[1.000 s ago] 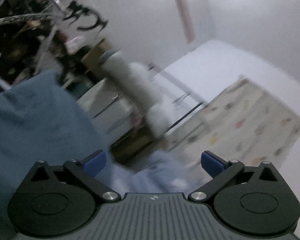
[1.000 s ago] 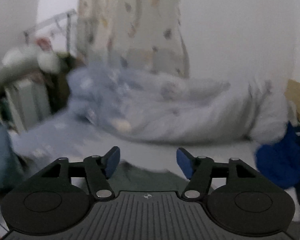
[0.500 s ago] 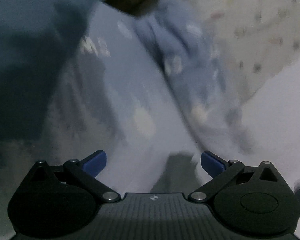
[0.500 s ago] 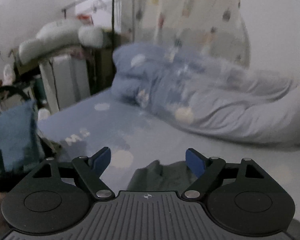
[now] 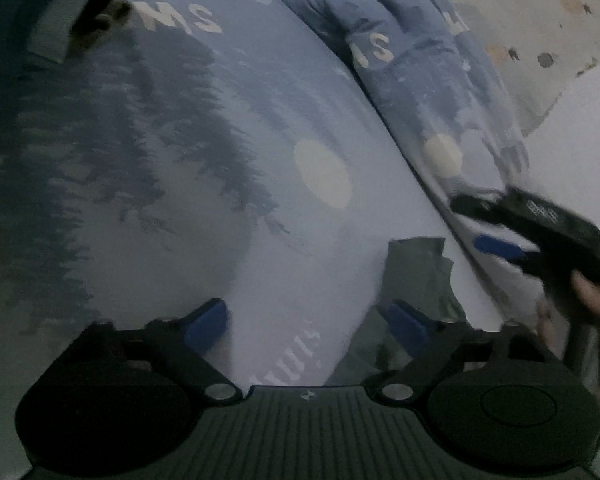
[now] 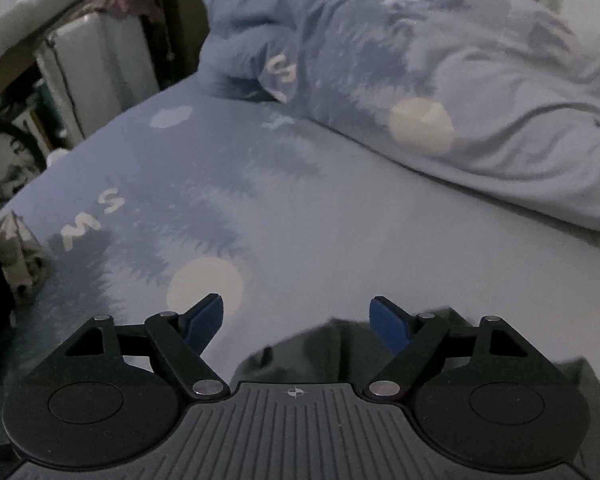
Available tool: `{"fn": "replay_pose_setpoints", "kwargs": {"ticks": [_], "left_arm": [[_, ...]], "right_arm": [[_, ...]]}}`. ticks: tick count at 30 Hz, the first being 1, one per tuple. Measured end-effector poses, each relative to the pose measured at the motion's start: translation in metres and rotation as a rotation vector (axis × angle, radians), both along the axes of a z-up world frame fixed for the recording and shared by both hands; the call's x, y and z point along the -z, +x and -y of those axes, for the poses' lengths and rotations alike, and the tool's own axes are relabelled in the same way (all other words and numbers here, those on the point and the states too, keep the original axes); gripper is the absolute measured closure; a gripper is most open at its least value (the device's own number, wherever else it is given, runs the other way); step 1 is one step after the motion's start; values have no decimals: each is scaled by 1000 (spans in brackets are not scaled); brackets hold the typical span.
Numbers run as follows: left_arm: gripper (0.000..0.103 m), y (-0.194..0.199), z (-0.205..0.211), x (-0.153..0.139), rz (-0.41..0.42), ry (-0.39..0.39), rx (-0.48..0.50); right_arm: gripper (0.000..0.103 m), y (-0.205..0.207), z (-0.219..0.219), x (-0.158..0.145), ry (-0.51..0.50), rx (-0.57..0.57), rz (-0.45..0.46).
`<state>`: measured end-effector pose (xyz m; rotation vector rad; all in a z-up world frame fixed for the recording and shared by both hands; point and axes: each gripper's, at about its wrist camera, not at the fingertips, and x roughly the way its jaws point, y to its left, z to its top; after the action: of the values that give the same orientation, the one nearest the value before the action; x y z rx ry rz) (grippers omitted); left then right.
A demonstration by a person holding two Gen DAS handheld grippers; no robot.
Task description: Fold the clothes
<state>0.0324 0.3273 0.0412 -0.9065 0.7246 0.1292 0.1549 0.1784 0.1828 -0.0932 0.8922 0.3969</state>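
A dark grey-green garment (image 5: 416, 280) lies on the blue printed bedsheet (image 5: 260, 128), just ahead of my left gripper's right finger. My left gripper (image 5: 308, 320) hangs open over the sheet with nothing between its fingers. In the right wrist view the same garment (image 6: 332, 344) lies crumpled right under my right gripper (image 6: 296, 318), which is open and empty above it. From the left wrist view the right gripper (image 5: 540, 232) shows at the right edge, held by a hand (image 5: 592, 300).
A bunched blue duvet (image 6: 440, 92) lies along the back of the bed. White storage boxes (image 6: 96, 64) and clutter stand past the bed's left edge. A patterned curtain (image 5: 540, 20) hangs behind the duvet.
Both grippers have tilted down toward the bed. The left view swung from the room and wall onto the sheet. The right gripper has come closer over the dark garment.
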Motion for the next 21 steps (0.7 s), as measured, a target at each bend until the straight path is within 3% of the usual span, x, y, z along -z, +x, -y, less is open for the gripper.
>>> {"fn": "replay_pose_setpoints", "kwargs": {"ticks": [2,6,13,16,21], "left_arm": [[31,1,3,1,-6,2,19],[44,0,8,2,-19,0,50],[45,-4,9,2,-29,-1,49],[45,-4,7,3,-33,-3,33],[45,0,11,0,-33,15,31]], "right_arm": [[25,5,-8,2,-32,-32,3],[26,18,1,-13,-15,-26,42],[26,36,54,2,-88,107,37],[26,41,80,14,-44,115,15],[28,48,85,39,-91,44,-31]]}}
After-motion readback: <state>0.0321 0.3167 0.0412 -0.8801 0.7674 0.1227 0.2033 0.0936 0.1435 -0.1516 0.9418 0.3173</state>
